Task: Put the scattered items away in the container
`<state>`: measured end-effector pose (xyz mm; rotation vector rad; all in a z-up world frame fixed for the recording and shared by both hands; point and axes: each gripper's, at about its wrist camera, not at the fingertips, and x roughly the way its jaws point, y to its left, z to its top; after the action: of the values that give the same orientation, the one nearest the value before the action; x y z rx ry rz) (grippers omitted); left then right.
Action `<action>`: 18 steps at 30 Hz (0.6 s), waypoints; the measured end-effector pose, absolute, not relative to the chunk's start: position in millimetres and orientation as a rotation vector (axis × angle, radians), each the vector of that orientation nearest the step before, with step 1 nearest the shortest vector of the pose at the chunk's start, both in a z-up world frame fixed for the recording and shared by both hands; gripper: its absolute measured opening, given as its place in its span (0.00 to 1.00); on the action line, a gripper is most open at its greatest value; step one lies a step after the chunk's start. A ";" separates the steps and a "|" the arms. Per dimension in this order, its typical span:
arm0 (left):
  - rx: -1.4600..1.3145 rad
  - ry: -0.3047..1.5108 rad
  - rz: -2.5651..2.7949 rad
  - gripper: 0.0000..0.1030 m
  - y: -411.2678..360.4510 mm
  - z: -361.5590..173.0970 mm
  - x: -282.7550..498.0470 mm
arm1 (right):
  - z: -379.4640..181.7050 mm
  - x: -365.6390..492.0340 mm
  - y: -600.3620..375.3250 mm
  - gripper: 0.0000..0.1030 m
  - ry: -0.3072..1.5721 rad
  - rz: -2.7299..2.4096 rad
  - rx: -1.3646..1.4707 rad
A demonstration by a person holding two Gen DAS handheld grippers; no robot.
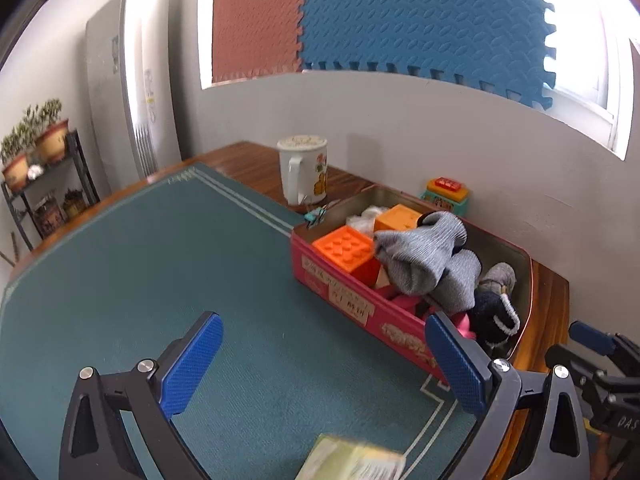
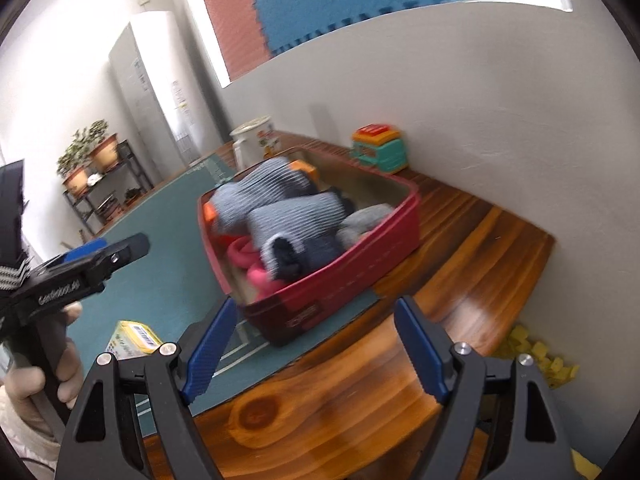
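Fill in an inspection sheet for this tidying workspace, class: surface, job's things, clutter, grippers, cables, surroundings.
Surface: wooden table under a green mat.
Job's things: red tin holding orange blocks, grey socks and pink items; yellow box lying on the mat outside it.
Clutter: mug, toy register, binder clip.
Grippers: left gripper open, empty; right gripper open, empty.
Cables: nothing seen.
Surroundings: foam tiles over window, plant rack, yellow scraps on floor.

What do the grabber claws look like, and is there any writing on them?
Each gripper, left and right, has black triangular frames with cut-outs, silver round bolts and flat blue bumpy pads. The left one's side carries white lettering, "GenRobot" something. The person's hand holding it wears a pale glove.
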<state>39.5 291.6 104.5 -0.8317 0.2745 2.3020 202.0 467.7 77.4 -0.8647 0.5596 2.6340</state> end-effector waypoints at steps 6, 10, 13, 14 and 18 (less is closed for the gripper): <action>-0.866 0.258 2.246 0.99 263.3 100.4 42.6 | 73.3 188.5 447.0 0.81 0.512 2.677 -0.908; -0.886 0.277 2.228 0.99 239.0 88.6 51.6 | 70.5 182.6 447.5 0.81 0.547 2.672 -0.907; -0.945 0.290 2.183 0.99 229.9 68.6 57.4 | 67.3 176.4 448.0 0.81 0.592 2.669 -0.921; -0.961 0.301 2.167 0.99 230.9 62.1 60.5 | 66.7 174.3 447.9 0.81 0.601 2.669 -0.923; -0.972 0.354 2.143 0.99 239.4 44.7 72.4 | 69.1 176.3 441.7 0.81 0.577 2.675 -0.911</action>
<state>72.4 239.4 44.7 -0.9724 0.3536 2.1432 176.3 441.7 69.1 -0.9105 0.5775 2.6748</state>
